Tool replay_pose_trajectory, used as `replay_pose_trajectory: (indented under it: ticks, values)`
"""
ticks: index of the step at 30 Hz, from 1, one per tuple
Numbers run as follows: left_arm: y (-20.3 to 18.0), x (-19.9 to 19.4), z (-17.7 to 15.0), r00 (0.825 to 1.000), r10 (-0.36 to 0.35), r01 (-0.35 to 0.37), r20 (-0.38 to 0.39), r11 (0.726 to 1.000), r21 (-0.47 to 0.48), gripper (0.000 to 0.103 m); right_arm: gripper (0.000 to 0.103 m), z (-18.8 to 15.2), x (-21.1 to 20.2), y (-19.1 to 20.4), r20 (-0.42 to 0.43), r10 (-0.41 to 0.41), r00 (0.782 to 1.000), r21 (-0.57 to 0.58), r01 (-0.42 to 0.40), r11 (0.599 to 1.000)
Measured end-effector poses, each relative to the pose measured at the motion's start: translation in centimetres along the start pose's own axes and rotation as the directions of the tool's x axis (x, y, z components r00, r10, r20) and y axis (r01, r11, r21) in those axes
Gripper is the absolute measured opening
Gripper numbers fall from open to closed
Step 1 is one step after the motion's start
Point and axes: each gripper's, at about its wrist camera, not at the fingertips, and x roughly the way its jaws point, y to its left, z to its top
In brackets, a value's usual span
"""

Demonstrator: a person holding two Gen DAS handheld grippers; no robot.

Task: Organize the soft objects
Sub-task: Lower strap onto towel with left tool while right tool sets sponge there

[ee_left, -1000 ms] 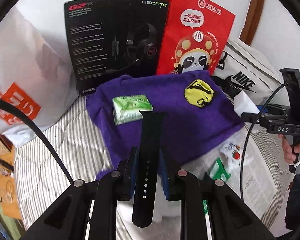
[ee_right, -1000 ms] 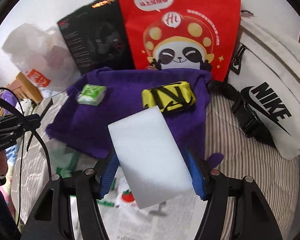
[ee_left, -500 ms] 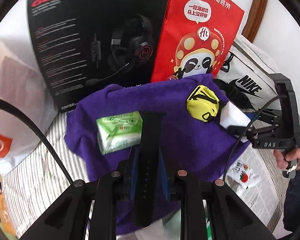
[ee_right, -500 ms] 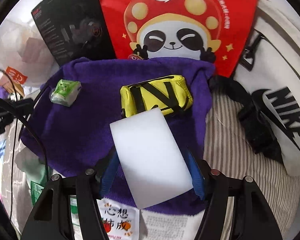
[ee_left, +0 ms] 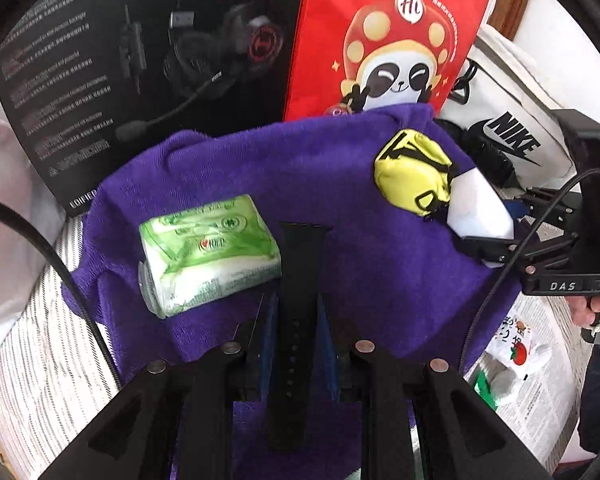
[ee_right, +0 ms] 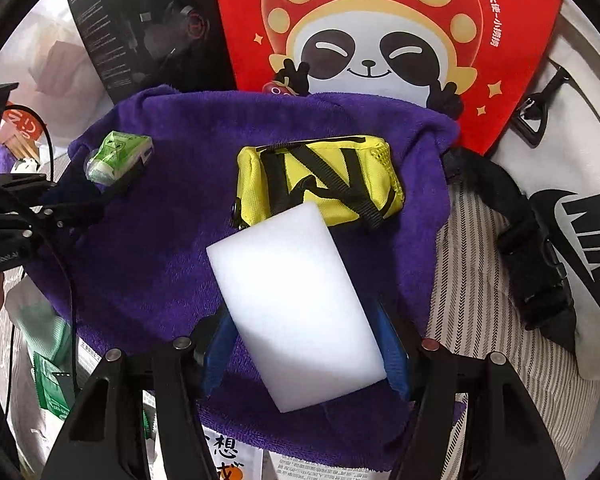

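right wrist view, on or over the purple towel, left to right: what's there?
green tissue pack → white sponge, held in the right gripper → yellow pouch, just behind the sponge and reaching further right.

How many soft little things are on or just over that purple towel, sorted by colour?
Green: 1, the tissue pack
Yellow: 1, the pouch
White: 1, the sponge, held in the right gripper
Black: 1, the watch strap, held in the left gripper
Total: 4 over the purple towel
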Motion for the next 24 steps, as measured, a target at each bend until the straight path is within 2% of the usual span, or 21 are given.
replay_pose_trajectory:
  ticks: [8, 11, 13, 15, 16, 18, 24]
  values:
    - [0.0, 0.8, -0.1, 0.999, 0.024, -0.024, -0.038, 1.0, 0.007, 0.022, 0.065, -0.3, -0.1, -0.1, 0.017, 0.018, 1.0, 0.0, -0.018, 1.0]
    - [0.0, 0.9, 0.0, 0.998, 0.036, -0.036, -0.049, 0.999, 0.012, 0.023, 0.069, -0.6, -0.5, -0.3, 0.019, 0.03, 0.999, -0.003, -0.03, 1.0]
    - [0.0, 0.9, 0.1, 0.998, 0.036, -0.035, -0.057, 0.999, 0.009, 0.036, 0.074, -0.7, -0.8, -0.6, 0.02, 0.041, 0.999, -0.009, -0.041, 0.999]
    - [-0.2, 0.8, 0.1, 0.996, 0.064, -0.063, -0.058, 0.998, 0.018, 0.046, 0.083, -0.9, -1.2, -0.5, 0.02, 0.043, 0.999, -0.025, -0.042, 0.999]
    - [-0.3, 0.8, 0.2, 0.996, 0.068, -0.067, -0.057, 0.998, 0.021, 0.048, 0.086, -1.0, -1.4, -0.3, 0.021, 0.038, 0.999, -0.034, -0.037, 0.999]
    - [-0.2, 0.3, 0.0, 0.996, 0.069, -0.068, -0.051, 0.998, 0.015, 0.049, 0.087, -1.1, -1.8, 0.1, 0.031, 0.002, 1.0, -0.045, 0.0, 0.999]
    - [-0.1, -2.7, -0.6, 0.996, 0.089, -0.089, -0.012, 0.996, -0.02, 0.054, 0.087, -1.3, -3.5, -0.2, 0.049, -0.001, 0.999, -0.017, 0.001, 1.0]
